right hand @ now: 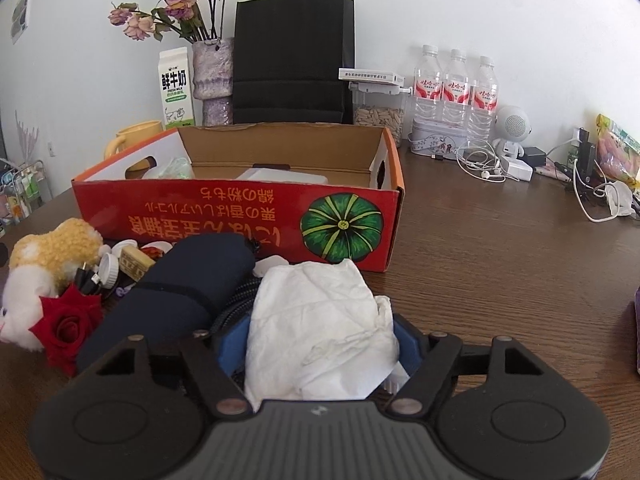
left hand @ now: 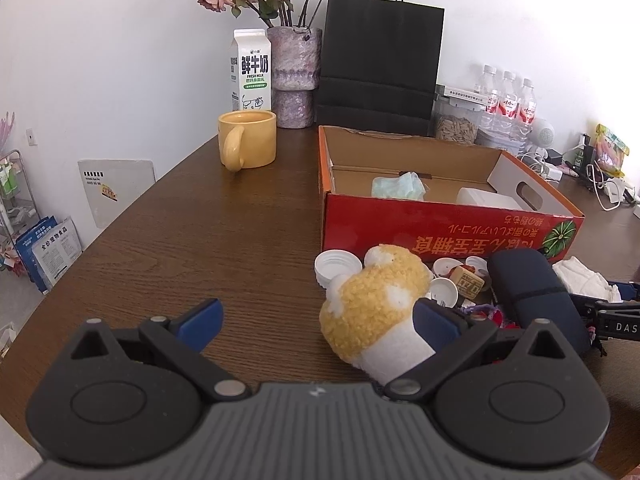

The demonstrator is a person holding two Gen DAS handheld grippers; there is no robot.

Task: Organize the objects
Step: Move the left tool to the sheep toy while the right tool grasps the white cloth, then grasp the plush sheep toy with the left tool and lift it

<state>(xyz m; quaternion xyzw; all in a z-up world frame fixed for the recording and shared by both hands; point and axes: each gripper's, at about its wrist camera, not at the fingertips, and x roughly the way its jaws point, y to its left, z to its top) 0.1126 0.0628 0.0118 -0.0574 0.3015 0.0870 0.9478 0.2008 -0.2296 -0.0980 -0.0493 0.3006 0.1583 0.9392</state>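
My left gripper (left hand: 318,322) stands open low over the brown table, and a yellow and white plush toy (left hand: 372,300) lies just inside its right finger (left hand: 436,324). A crumpled white cloth (right hand: 316,320) fills the gap of my right gripper (right hand: 320,342), whose blue pads press on it from both sides. Behind the clutter stands an open red cardboard box (left hand: 440,220) with a pumpkin picture (right hand: 342,226); it holds a teal cloth (left hand: 398,186) and a white block (left hand: 486,200). A dark navy pouch (right hand: 180,288), white caps (left hand: 336,266) and a red rose (right hand: 66,324) lie in front of it.
A yellow mug (left hand: 248,140), milk carton (left hand: 252,70), vase of dried roses (left hand: 294,76) and black paper bag (left hand: 380,64) line the back wall. Three water bottles (right hand: 456,92), a seed jar (right hand: 380,116), a white speaker (right hand: 512,128) and cables (right hand: 600,196) sit at the right.
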